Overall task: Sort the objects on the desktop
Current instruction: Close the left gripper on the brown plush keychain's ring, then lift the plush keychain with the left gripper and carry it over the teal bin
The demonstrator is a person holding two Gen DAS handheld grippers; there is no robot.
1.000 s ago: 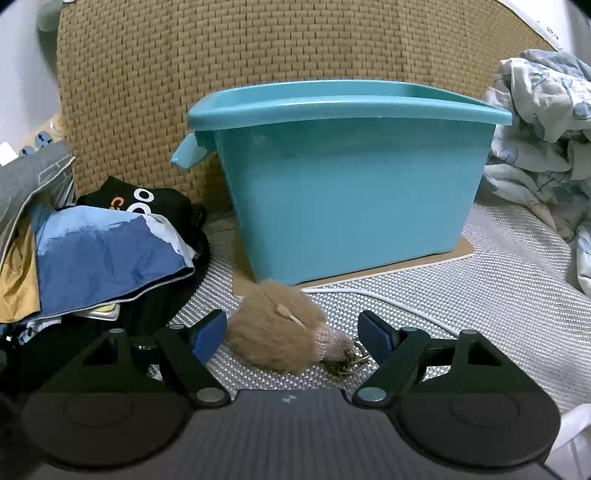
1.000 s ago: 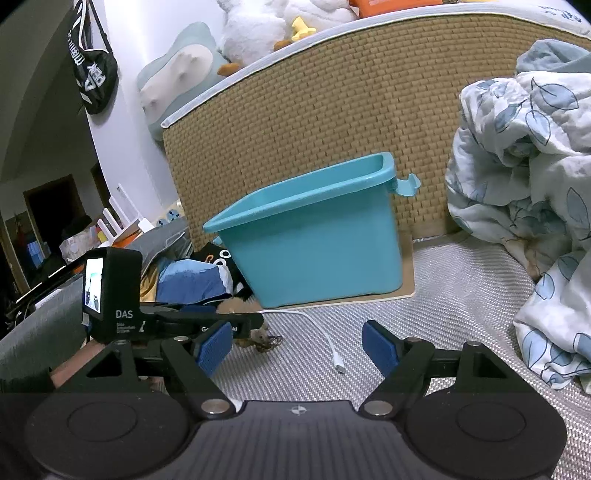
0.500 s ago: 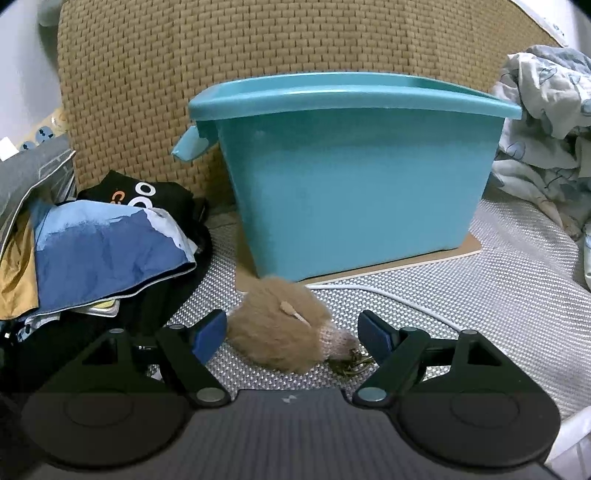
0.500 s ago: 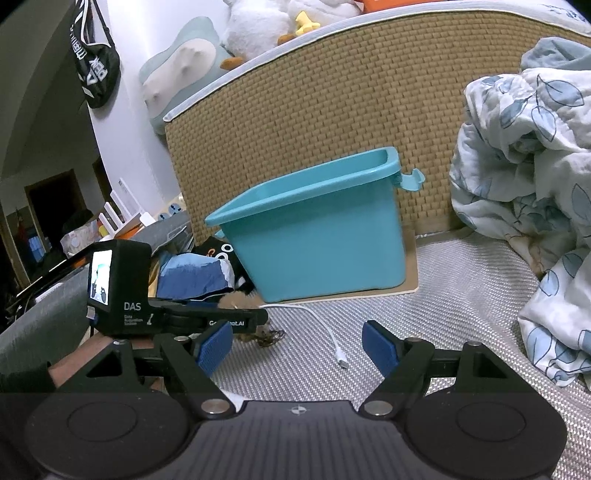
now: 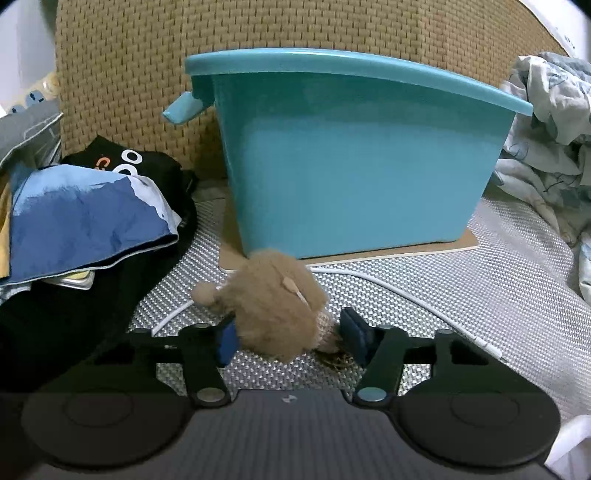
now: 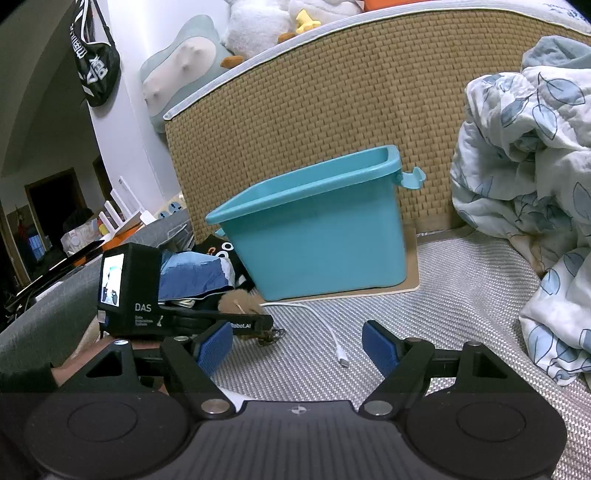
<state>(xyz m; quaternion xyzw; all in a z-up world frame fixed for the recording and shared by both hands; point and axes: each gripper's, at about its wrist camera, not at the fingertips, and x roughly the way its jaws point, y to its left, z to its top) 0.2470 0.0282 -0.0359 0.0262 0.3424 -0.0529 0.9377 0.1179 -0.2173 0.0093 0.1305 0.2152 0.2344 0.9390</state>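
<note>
One teal bin (image 5: 351,177), one plush keychain (image 5: 275,314), one white cable (image 6: 325,325)

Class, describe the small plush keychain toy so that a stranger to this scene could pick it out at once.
Find the big teal bin against the woven headboard. Just in front of its near corner, on the grey mat, lies the tan plush toy, between the left gripper fingers. It alone is furry, beside a smooth white cable.

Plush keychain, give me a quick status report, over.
Left gripper has just been closing around the brown plush keychain; full grip unconfirmed. Right gripper open, empty. Teal bin directly behind. White cable runs under the plush.
</note>
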